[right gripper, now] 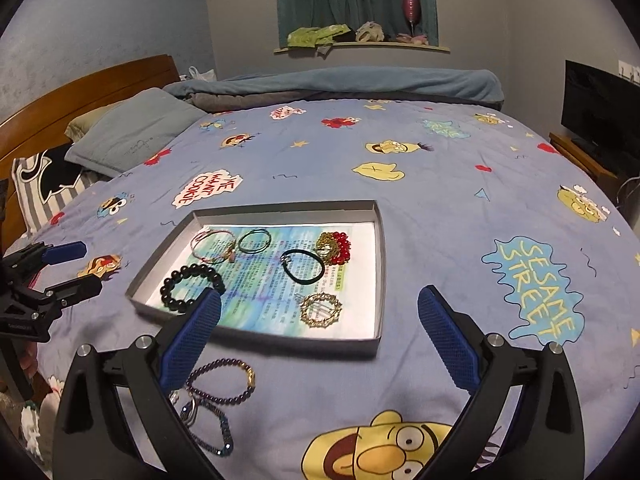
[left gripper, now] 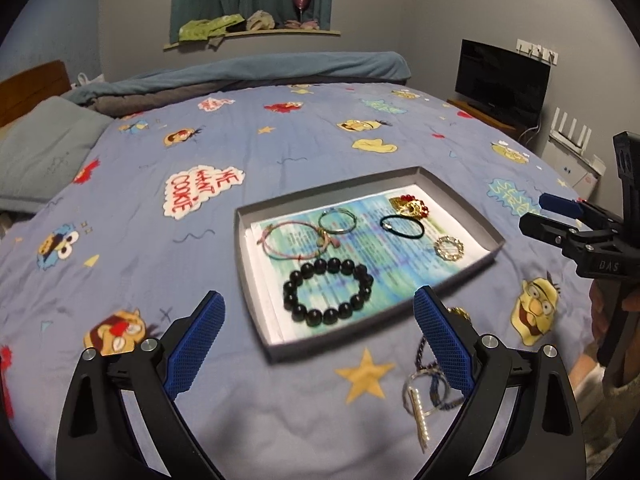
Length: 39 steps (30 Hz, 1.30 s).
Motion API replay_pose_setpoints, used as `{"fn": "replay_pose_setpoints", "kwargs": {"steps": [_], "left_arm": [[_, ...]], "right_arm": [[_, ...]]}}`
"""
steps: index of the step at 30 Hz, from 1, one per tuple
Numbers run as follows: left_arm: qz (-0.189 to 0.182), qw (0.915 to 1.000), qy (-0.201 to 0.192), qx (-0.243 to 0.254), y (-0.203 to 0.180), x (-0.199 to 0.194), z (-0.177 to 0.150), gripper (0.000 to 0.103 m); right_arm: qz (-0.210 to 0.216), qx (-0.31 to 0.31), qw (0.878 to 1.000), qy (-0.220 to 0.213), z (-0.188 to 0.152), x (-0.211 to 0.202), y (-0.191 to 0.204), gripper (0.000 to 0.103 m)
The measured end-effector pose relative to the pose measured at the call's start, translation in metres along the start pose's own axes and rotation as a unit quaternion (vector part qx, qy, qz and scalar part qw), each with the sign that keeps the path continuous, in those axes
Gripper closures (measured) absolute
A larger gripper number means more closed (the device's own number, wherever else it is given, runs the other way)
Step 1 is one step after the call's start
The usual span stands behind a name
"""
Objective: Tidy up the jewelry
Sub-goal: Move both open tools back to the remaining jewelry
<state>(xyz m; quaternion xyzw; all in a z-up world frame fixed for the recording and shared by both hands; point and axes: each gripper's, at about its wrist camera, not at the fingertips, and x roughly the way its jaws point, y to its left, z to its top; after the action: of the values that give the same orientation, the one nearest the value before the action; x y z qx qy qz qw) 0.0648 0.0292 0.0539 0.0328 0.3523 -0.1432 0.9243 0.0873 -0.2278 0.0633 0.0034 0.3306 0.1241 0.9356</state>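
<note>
A shallow grey tray lies on the bedspread with several pieces in it: a black bead bracelet, a pink cord bracelet, a black hair tie, a gold ring brooch and a red-and-gold piece. Loose bracelets lie outside the tray: a purple bead one and a blue one, also in the left wrist view. My left gripper is open and empty over the tray's near edge. My right gripper is open and empty above the tray's near side.
The blue cartoon bedspread covers the bed. Pillows and a wooden headboard are at the left, a folded blanket at the back, a TV on a stand at the right.
</note>
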Motion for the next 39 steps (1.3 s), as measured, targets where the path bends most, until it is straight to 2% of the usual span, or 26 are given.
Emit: {"fn": "replay_pose_setpoints", "kwargs": {"steps": [10,22,30,39], "left_arm": [[0.021,0.9998,-0.004,0.003,-0.002,-0.010,-0.026,0.008],[0.018,0.9998,0.009,-0.004,-0.005,-0.004,-0.055,0.008],[0.014,0.9998,0.003,0.016,-0.021,-0.001,-0.077,0.008],[-0.033,0.9984,0.035,0.028,-0.044,0.016,-0.108,0.010]], "right_arm": [[0.009,-0.015,1.000,0.007,-0.012,-0.008,0.012,0.006],[0.019,-0.022,0.999,0.026,-0.033,-0.005,0.019,0.006],[0.026,-0.021,0.999,0.042,-0.056,0.003,0.023,0.006],[0.043,-0.031,0.997,0.063,-0.083,0.006,0.028,0.006]]}}
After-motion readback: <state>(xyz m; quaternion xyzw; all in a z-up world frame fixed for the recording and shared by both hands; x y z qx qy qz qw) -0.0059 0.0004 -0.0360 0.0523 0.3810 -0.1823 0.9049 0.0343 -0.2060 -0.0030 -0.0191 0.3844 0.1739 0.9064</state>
